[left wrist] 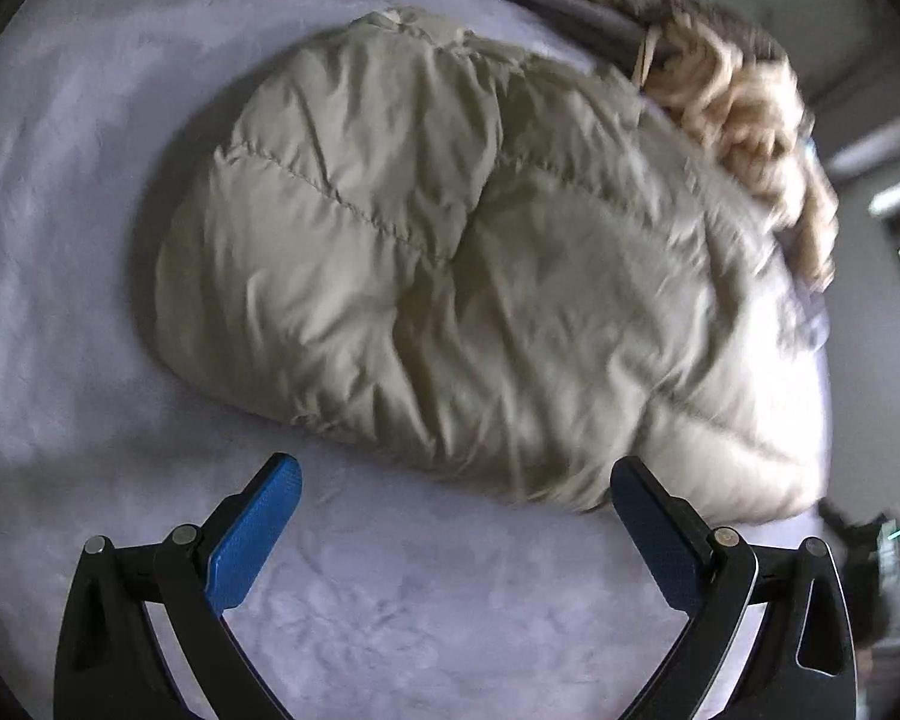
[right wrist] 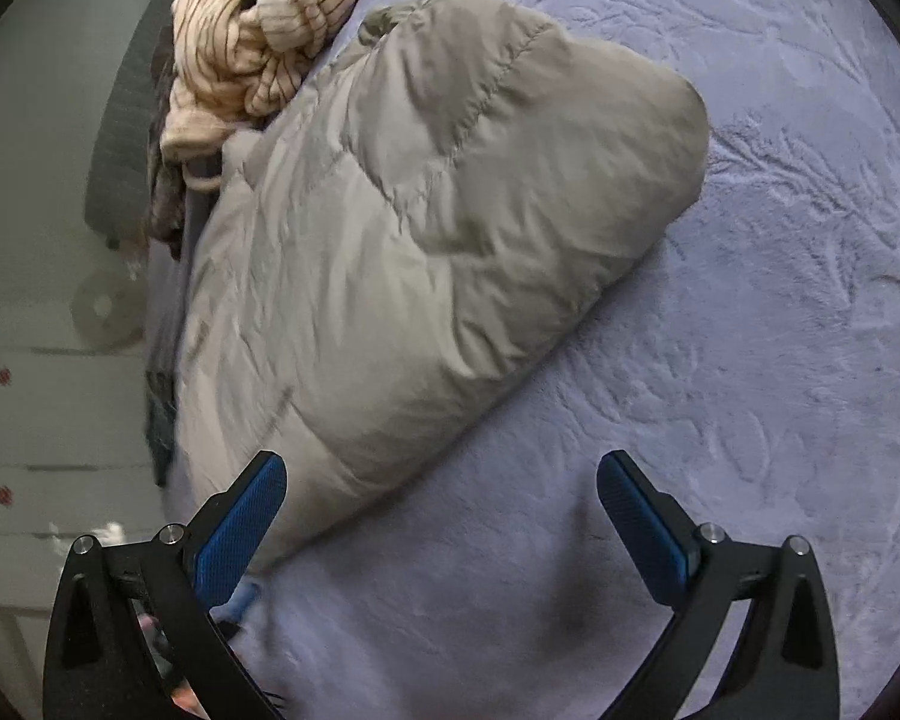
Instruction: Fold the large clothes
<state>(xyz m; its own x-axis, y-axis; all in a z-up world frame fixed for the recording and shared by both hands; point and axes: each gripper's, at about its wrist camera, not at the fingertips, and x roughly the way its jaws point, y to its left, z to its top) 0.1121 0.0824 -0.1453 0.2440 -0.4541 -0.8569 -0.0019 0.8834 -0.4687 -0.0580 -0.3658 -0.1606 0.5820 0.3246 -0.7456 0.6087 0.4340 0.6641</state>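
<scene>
A beige quilted puffer jacket (left wrist: 480, 264) lies folded into a thick bundle on a lavender plush bed cover (left wrist: 60, 240). It also shows in the right wrist view (right wrist: 402, 252), on the same cover (right wrist: 780, 300). My left gripper (left wrist: 456, 486) is open and empty, hovering just short of the jacket's near edge. My right gripper (right wrist: 441, 483) is open and empty, its left finger over the jacket's near corner.
A cream striped knit garment (right wrist: 258, 42) lies bunched at the jacket's far end near the bed edge; it shows blurred in the left wrist view (left wrist: 744, 120). Dark clothes (right wrist: 165, 198) hang beside it. White drawers (right wrist: 30, 420) stand beyond the bed edge.
</scene>
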